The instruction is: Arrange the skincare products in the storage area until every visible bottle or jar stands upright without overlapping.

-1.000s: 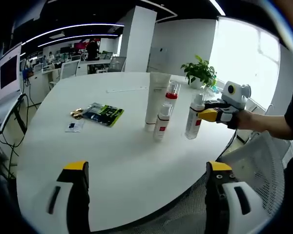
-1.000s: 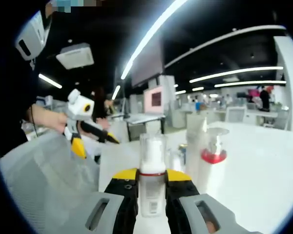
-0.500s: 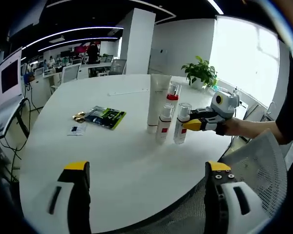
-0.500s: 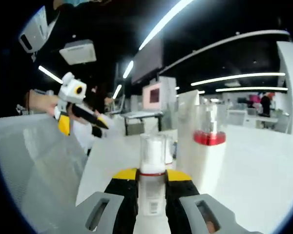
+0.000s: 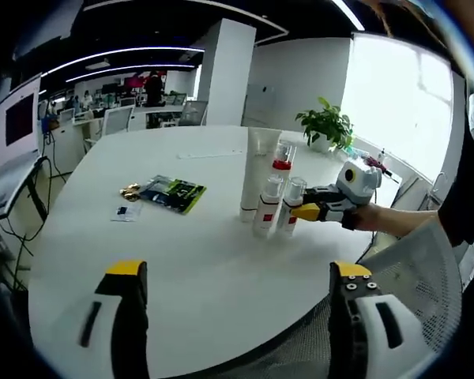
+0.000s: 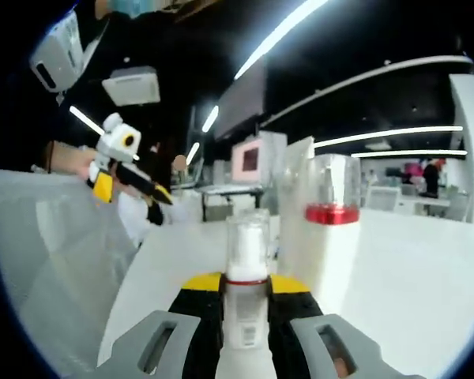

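Clamping a small clear-capped bottle (image 6: 246, 292) between its yellow-tipped jaws, the right gripper (image 6: 246, 296) holds it upright on the white round table (image 5: 205, 260); in the left gripper view the same gripper (image 5: 312, 211) reaches in from the right, held by a person's hand (image 5: 362, 219), with that bottle (image 5: 291, 204) standing at the right edge of a tight cluster of skincare products. The cluster sits near the table's far right side; it is made up of a tall white tube (image 5: 254, 174) standing on its cap, a red-collared spray bottle (image 5: 280, 162) behind, and a short white bottle with a red label (image 5: 267, 208) in front; the held bottle stands just beside this last one, though whether they touch cannot be told. All four stand upright. In the right gripper view the tall white tube (image 6: 297, 213) and the red-collared bottle (image 6: 332, 229) rise close behind the held bottle. The left gripper (image 5: 233, 316) hangs over the near table edge with jaws spread wide apart, gripping nothing; it also shows at the left of the right gripper view (image 6: 118, 170), in a hand. A green-and-black packet (image 5: 171, 191) lies flat on the table well left of the cluster, with a small gold item (image 5: 126, 189) and a small sachet (image 5: 126, 212) near it; a potted plant (image 5: 326, 122) stands at the far edge.
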### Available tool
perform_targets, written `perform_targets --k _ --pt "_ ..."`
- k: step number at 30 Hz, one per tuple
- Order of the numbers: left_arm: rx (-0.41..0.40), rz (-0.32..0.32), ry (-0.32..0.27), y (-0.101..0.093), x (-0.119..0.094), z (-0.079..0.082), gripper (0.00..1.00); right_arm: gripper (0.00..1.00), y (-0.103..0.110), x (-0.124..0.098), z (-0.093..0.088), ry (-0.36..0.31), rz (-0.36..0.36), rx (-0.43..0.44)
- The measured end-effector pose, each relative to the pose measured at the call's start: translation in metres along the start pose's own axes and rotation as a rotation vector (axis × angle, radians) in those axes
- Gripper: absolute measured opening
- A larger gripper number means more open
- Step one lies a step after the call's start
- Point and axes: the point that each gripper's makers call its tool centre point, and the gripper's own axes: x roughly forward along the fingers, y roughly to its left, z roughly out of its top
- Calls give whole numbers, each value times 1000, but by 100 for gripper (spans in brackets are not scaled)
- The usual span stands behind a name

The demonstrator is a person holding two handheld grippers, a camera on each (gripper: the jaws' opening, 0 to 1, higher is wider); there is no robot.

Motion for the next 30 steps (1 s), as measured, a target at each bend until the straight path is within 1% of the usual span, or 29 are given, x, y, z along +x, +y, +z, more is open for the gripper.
perform_targets --k 6,9,11,12,13,14,15,16,18,19,24,27,30 --pt "-2 -24 8 -5 1 -2 90 13 -3 -6 -4 14 3 -12" --pt "-5 -32 13 -7 2 -3 89 13 -1 -6 -6 29 21 -25" --pt "-4 -34 15 -7 2 -3 89 12 -1 -7 -11 63 37 -32" --pt "-4 -36 15 -7 2 -3 89 13 -2 -9 -21 122 39 -50" --pt "-5 -37 17 -7 2 -3 89 15 -3 -9 -22 133 32 -60" --pt "-6 -39 20 -8 2 -4 89 19 -2 -9 -29 171 37 -84" --pt "-6 -40 21 -8 2 -4 89 22 -1 -9 -31 175 37 -75" --pt "-5 -41 22 -8 2 -4 89 22 1 -8 -33 173 43 -56" --pt "-4 -43 24 -9 2 -5 89 17 2 -9 -37 178 37 -59" --pt "-5 -44 24 -9 2 -5 89 15 2 -9 -38 182 35 -55" --pt "-7 -45 29 -9 3 -6 88 15 4 -6 -48 222 27 -58" --pt "-5 -47 33 -9 3 -7 88 13 3 -5 -51 238 25 -72" --pt "-2 -46 36 -9 2 -8 87 13 0 -3 -53 250 22 -77"
